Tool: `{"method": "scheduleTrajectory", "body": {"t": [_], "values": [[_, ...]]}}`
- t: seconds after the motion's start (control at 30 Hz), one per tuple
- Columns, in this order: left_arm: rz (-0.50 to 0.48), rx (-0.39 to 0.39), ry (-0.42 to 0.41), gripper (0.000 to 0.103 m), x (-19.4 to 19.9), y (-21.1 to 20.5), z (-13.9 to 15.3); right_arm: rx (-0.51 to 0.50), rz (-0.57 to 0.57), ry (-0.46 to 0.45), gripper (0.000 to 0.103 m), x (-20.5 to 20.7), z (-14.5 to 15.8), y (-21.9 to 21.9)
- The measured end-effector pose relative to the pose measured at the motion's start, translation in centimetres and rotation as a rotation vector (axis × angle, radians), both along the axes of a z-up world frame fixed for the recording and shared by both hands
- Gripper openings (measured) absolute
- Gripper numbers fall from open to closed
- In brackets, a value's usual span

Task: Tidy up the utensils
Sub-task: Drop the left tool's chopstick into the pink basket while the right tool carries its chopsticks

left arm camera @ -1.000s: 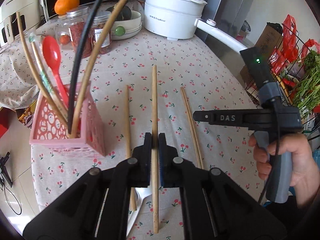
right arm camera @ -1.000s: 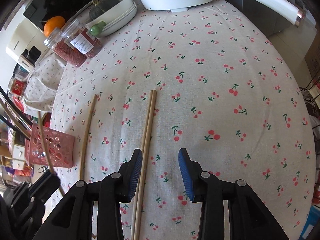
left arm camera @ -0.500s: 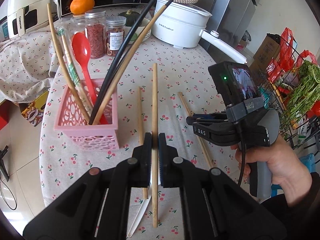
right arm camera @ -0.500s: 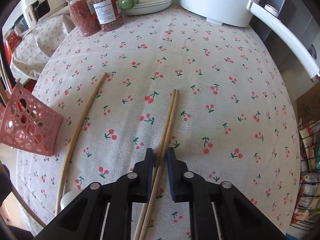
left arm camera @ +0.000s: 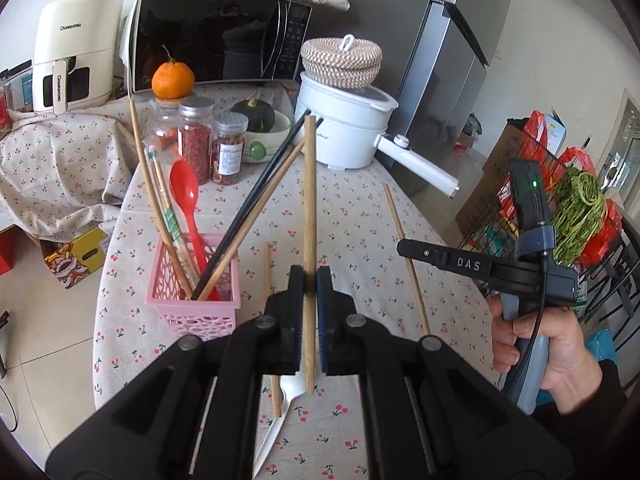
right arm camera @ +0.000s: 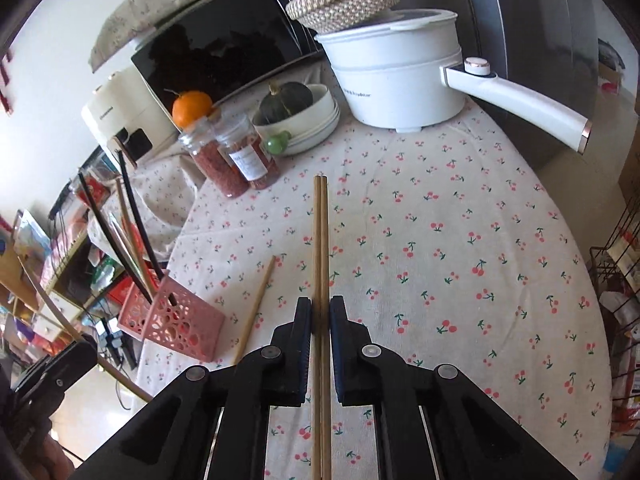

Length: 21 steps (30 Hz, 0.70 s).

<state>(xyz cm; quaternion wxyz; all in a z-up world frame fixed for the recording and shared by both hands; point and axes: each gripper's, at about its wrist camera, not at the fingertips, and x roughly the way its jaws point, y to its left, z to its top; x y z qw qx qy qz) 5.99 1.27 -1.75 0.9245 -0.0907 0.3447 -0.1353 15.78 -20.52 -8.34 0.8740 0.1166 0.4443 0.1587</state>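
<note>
Chopsticks (right arm camera: 321,240) above cherry-print tablecloth (right arm camera: 460,240), kitchen behind.

Pink basket (left arm camera: 192,312), cherry-print tablecloth (right arm camera: 460,220)

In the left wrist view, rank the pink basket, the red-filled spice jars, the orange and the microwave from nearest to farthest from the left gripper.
From the left gripper:
1. Pink basket, just left of the fingers.
2. Spice jars, farther back on the left.
3. Orange, behind the jars.
4. Microwave, at the back, behind the orange.
</note>
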Motion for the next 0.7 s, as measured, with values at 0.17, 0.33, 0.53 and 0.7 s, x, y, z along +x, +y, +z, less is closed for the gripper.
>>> {"method": "scheduleTrajectory", "body": {"t": [0.17,0.33,0.53,0.7], "values": [[0.039,-0.027,-0.148,0.007,-1.3,1.2,3.3,0.077,-0.005,-0.098,0.009,-1.9,3.4,-1.1],[0.116,-0.039,-0.262,0.007,-1.7,3.2,5.6,0.114,0.009,-0.183,0.009,-3.0,5.6,-0.7],[0.238,-0.009,-0.324,0.007,-1.1,5.8,5.6,0.110,0.025,-0.223,0.009,-3.5,6.3,0.2],[0.313,0.029,-0.311,0.007,0.4,7.3,3.9,0.105,0.033,-0.226,0.009,-3.4,5.9,0.7]]}}
